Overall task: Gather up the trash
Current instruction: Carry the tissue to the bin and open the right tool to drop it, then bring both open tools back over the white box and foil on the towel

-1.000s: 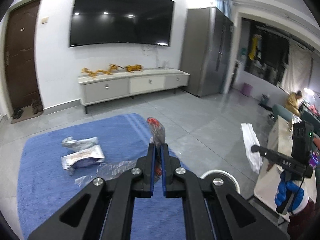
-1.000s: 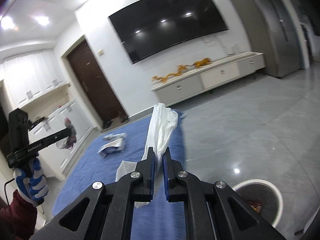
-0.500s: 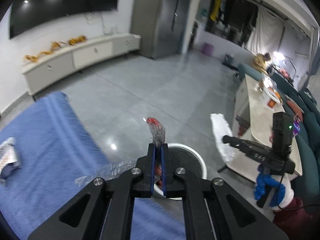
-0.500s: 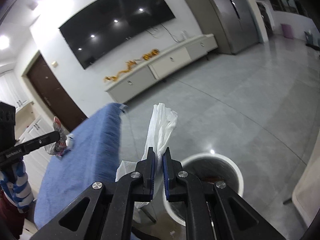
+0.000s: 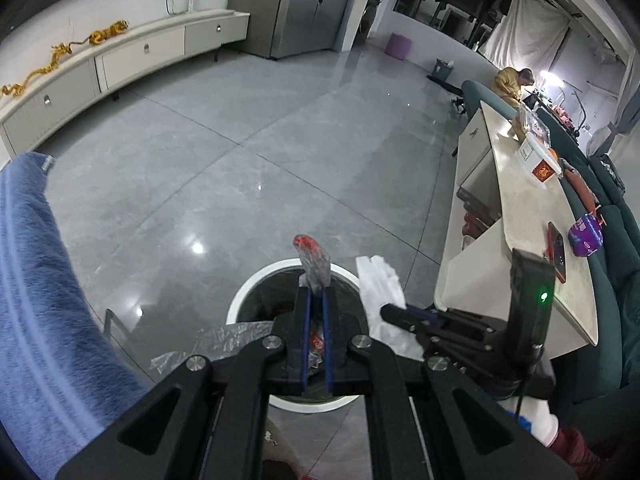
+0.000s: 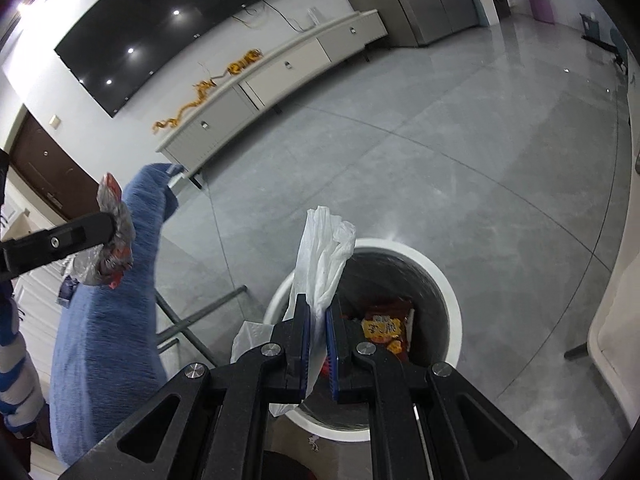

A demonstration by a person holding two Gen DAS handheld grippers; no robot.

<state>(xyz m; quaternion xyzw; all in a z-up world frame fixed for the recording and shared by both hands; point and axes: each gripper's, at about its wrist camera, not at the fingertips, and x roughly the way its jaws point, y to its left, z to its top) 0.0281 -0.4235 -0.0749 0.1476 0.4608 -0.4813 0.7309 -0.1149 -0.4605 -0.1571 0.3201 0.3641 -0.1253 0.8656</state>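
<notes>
My left gripper [image 5: 316,294] is shut on a crumpled clear wrapper with a red tip [image 5: 314,260] and hangs right over the white-rimmed round bin [image 5: 245,296] on the floor. My right gripper [image 6: 318,306] is shut on a white plastic bag [image 6: 326,248] above the same bin [image 6: 452,300], near its left rim. Snack wrappers [image 6: 382,326] lie inside the bin. In the left wrist view the right gripper [image 5: 386,313] sits just right of the bin with the bag [image 5: 380,280]. The right wrist view shows the left gripper [image 6: 110,224] and its wrapper [image 6: 116,240] at far left.
A table under a blue cloth [image 5: 32,280] stands left of the bin, its metal legs close to the rim. A pale low table [image 5: 532,216] with a phone and packets and a teal sofa lie to the right. A white TV cabinet [image 6: 280,72] lines the far wall.
Both grippers have swung from over the blue cloth across to the bin and tipped downward, coming closer together. Each still holds its piece of trash.
</notes>
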